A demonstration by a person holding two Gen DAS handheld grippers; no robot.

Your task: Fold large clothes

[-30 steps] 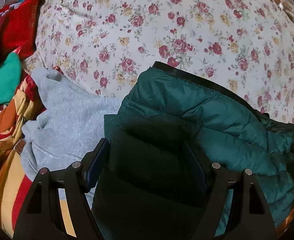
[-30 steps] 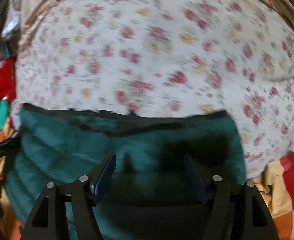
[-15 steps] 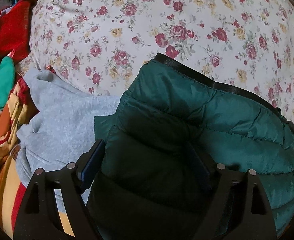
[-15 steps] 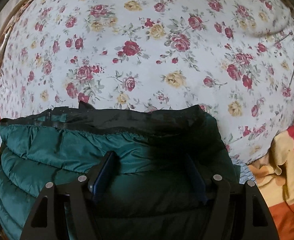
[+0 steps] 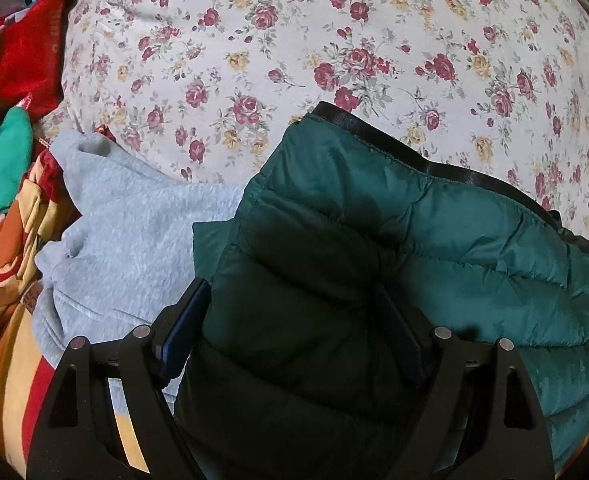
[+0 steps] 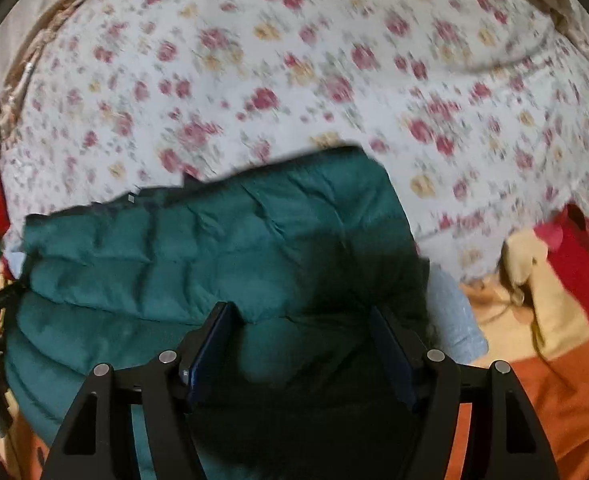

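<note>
Jacket (image 5: 434, 240), dark green and quilted, is lying bunched on the near edge of the flowered bedspread (image 5: 294, 40), its black-trimmed hem (image 5: 446, 168) facing the far side of that bedspread. A grey sweatshirt (image 5: 134, 240) is lying just beside the jacket, on its left in the left wrist view, partly tucked under it. The left gripper (image 5: 290, 320) is holding a thick puffy fold, its fingers standing wide and pressing into the padding on both sides. The right gripper (image 6: 302, 344) is doing the same at the jacket's other end, fingers set apart with a roll of quilting filling the gap between them; that view is blurred, so the exact contact is hard to read.

Judging from this, the folded bulk is being carried and laid down on the bedspread. Doing it well is calling for both hands travelling together so the fold is not twisting, the hem landing straight, and the slippery shell not sliding out. Keeping the jacket from dragging the sweatshirt along is also mattering.
</note>
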